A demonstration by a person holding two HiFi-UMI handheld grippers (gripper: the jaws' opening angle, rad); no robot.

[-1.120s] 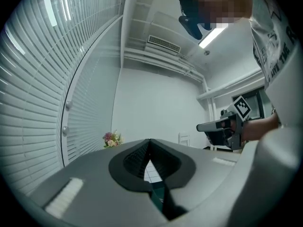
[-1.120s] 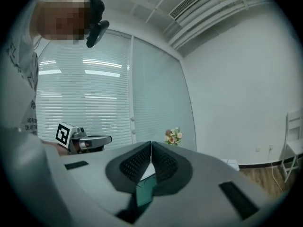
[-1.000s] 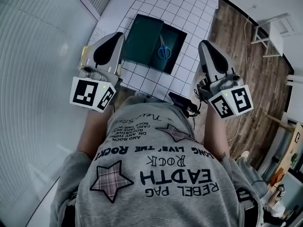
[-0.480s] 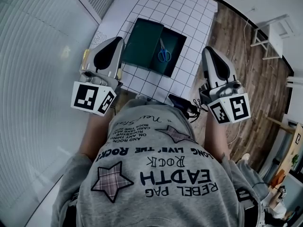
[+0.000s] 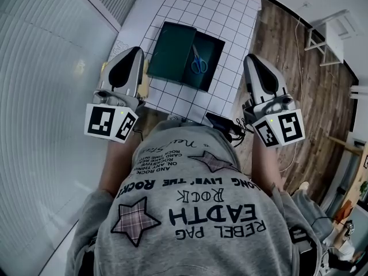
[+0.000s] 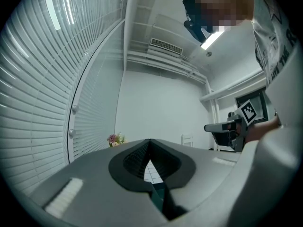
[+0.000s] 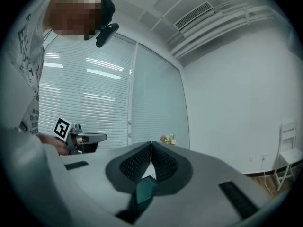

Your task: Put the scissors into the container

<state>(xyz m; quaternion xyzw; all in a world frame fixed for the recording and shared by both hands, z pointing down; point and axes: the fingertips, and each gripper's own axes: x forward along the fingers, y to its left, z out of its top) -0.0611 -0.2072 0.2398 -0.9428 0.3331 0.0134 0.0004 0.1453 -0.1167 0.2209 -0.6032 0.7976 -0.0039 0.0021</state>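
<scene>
Blue-handled scissors [image 5: 199, 62] lie inside the dark green container [image 5: 172, 45], in its right half, on the white gridded table [image 5: 224, 16]. My left gripper [image 5: 134, 50] hovers level at the container's near left corner, shut and empty. To the container's right, off the table's edge, my right gripper [image 5: 252, 58] is level too, also shut on nothing. In the left gripper view the left gripper [image 6: 150, 142] has its jaws pressed together, with a sliver of the container [image 6: 158, 195] showing below them. The right gripper view shows the right gripper [image 7: 151, 144] the same way, above the container [image 7: 144, 190].
Window blinds [image 5: 52, 50] run along the left. Wooden floor [image 5: 287, 50] lies right of the table, with a white chair [image 5: 330, 36] further back. A black device with cables [image 5: 221, 125] hangs at the person's waist. A small flower pot [image 7: 167, 139] stands at the table's far end.
Both grippers have stayed nearly in place, and the right one has rolled slightly. The scissors have lain in the container throughout.
</scene>
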